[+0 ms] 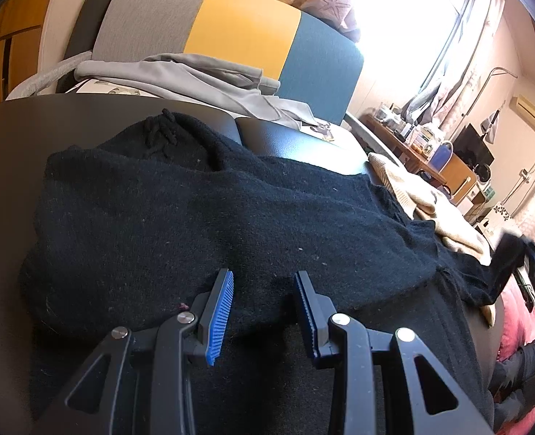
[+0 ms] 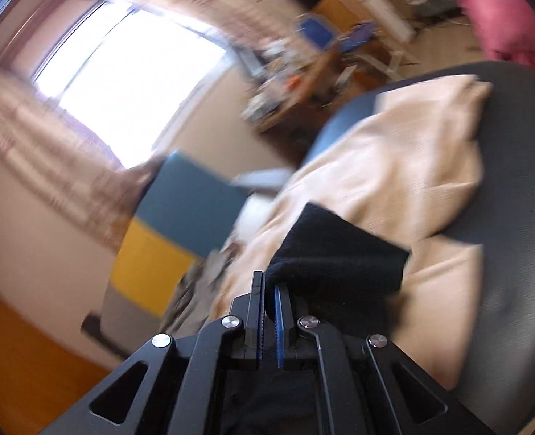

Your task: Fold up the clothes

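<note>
A black knitted sweater (image 1: pixel 202 210) lies spread over a dark table (image 1: pixel 2 166). My left gripper (image 1: pixel 263 279) hovers low over its near part, open, with blue pads (image 1: pixel 220 311) apart and nothing between them. In the right wrist view my right gripper (image 2: pixel 269 282) is shut on a black sleeve end (image 2: pixel 340 253) of the sweater, held up above a cream garment (image 2: pixel 394 170). That view is blurred by motion. The right gripper also shows at the far right edge of the left wrist view (image 1: pixel 510 253), with black cloth hanging from it.
A cream garment (image 1: pixel 423 195) lies on the table to the right of the sweater. A grey garment (image 1: pixel 194 76) is draped on a grey, yellow and blue chair back (image 1: pixel 245 29) behind the table. Cluttered shelves (image 1: pixel 423 145) and a bright window (image 1: pixel 412 18) stand beyond. Pink fabric (image 1: pixel 517 315) is at right.
</note>
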